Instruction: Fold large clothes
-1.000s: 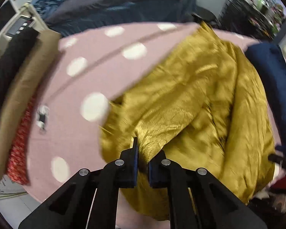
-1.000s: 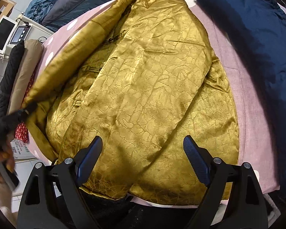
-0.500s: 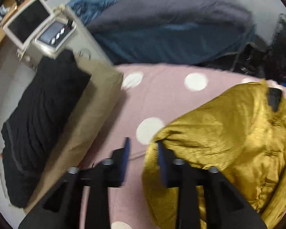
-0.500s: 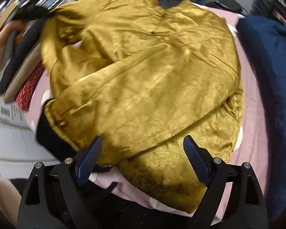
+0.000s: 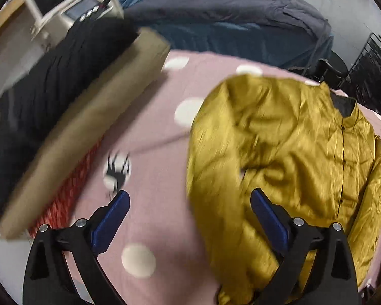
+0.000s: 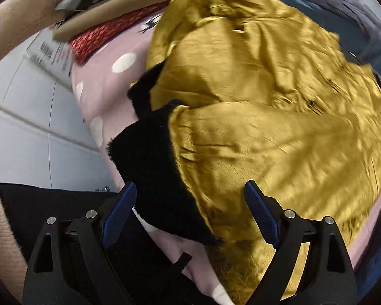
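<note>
Nearest, the left gripper (image 5: 188, 203) is seen with jaws just opened wide and nothing between them; the gold jacket sleeve clamped a second ago has been released. The right gripper (image 6: 190, 198) stays spread, empty. The gold satin jacket (image 5: 292, 157) lies at three o'clock on the pink dotted bedspread (image 5: 149, 132), sleeve folded inward. Its far hem is hidden, and detail is blurred.

Pink dotted bedspread (image 5: 152, 203); gold jacket (image 5: 292, 152) and tan folded stack (image 5: 89, 117) on it.
</note>
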Available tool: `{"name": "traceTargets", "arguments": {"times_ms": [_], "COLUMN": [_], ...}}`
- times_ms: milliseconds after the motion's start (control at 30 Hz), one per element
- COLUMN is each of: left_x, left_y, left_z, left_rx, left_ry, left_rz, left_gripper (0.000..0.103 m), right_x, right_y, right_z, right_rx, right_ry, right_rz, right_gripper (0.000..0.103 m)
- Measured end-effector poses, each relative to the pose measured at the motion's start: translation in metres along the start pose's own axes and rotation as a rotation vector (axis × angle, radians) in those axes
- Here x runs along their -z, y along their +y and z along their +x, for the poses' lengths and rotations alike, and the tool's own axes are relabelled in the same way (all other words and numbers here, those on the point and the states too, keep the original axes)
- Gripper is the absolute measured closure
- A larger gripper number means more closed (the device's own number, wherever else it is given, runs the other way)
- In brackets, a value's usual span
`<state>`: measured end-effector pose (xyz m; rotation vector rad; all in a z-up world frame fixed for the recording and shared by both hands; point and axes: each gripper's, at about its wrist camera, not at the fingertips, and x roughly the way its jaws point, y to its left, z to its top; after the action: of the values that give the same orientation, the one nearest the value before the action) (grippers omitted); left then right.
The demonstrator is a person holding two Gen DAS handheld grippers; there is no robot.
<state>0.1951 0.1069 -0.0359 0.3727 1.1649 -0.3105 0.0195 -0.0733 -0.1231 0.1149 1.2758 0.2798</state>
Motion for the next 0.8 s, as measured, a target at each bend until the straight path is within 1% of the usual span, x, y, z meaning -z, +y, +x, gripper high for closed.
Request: {"name": "traceTargets", "arguments": {"times_ms": [67, 100, 133, 167, 200, 233, 267, 300, 333, 367, 433, 467, 533, 567, 600, 667, 700, 733, 767, 800], "left_x": [0.027, 0.042, 0.058, 0.070, 0.084, 0.096, 0.106, 0.114, 0.122, 0.130, 0.140, 0.144, 0.151, 0.157, 0.159, 0.162, 0.163, 0.165, 0.166, 0.166], "left_y": [0.014, 0.019, 0.024, 0.027, 0.027, 0.027, 0.025, 0.024, 0.020, 0.018, 0.009, 0.003, -0.013, -0.021, -0.029, -0.044, -0.050, -0.055, -0.059, -0.061], "left_z": [0.007, 0.011, 0.015, 0.017, 0.018, 0.017, 0.017, 0.017, 0.014, 0.012, 0.009, 0.008, 0.011, 0.013, 0.015, 0.022, 0.024, 0.027, 0.031, 0.034], "left_rx": [0.004, 0.014, 0.034, 0.053, 0.072, 0.088, 0.104, 0.120, 0.139, 0.161, 0.203, 0.223, 0.237, 0.240, 0.243, 0.228, 0.216, 0.204, 0.206, 0.218], "left_ry": [0.049, 0.078, 0.110, 0.133, 0.154, 0.164, 0.166, 0.164, 0.162, 0.157, 0.143, 0.140, 0.149, 0.154, 0.161, 0.177, 0.183, 0.182, 0.185, 0.200], "left_rz": [-0.049, -0.075, -0.105, -0.125, -0.140, -0.151, -0.156, -0.157, -0.153, -0.146, -0.123, -0.100, -0.034, -0.003, 0.029, 0.083, 0.101, 0.114, 0.117, 0.112], "left_gripper": [0.009, 0.009, 0.009, 0.009, 0.009, 0.009, 0.009, 0.009, 0.009, 0.009, 0.009, 0.009, 0.009, 0.009, 0.009, 0.010, 0.012, 0.025, 0.045, 0.057], "right_x": [-0.007, -0.008, -0.009, -0.008, -0.005, -0.004, -0.004, -0.004, -0.005, -0.005, -0.004, -0.002, 0.005, 0.012, 0.018, 0.044, 0.052, 0.062, 0.067, 0.071], "right_y": [0.010, 0.013, 0.016, 0.020, 0.023, 0.022, 0.017, 0.012, 0.001, -0.012, -0.037, -0.058, -0.093, -0.119, -0.137, -0.182, -0.196, -0.212, -0.221, -0.225], "right_z": [0.015, 0.025, 0.029, 0.035, 0.036, 0.036, 0.032, 0.028, 0.019, 0.009, -0.014, -0.031, -0.062, -0.083, -0.098, -0.137, -0.149, -0.161, -0.168, -0.174], "right_rx": [-0.018, -0.021, -0.023, -0.040, -0.058, -0.078, -0.094, -0.108, -0.133, -0.156, -0.170, -0.158, -0.105, -0.072, -0.049, 0.004, 0.013, 0.020, 0.031, 0.067], "right_ry": [0.036, 0.052, 0.062, 0.080, 0.088, 0.087, 0.068, 0.048, 0.014, -0.027, -0.113, -0.176, -0.276, -0.340, -0.383, -0.491, -0.512, -0.523, -0.519, -0.505], "right_rz": [-0.046, -0.063, -0.077, -0.097, -0.102, -0.094, -0.072, -0.047, 0.005, 0.069, 0.177, 0.254, 0.383, 0.481, 0.548, 0.719, 0.769, 0.811, 0.822, 0.816], "right_gripper": [0.018, 0.021, 0.035, 0.055, 0.066, 0.082, 0.087, 0.088, 0.092, 0.093, 0.093, 0.094, 0.100, 0.100, 0.100, 0.100, 0.100, 0.100, 0.100, 0.100]}}
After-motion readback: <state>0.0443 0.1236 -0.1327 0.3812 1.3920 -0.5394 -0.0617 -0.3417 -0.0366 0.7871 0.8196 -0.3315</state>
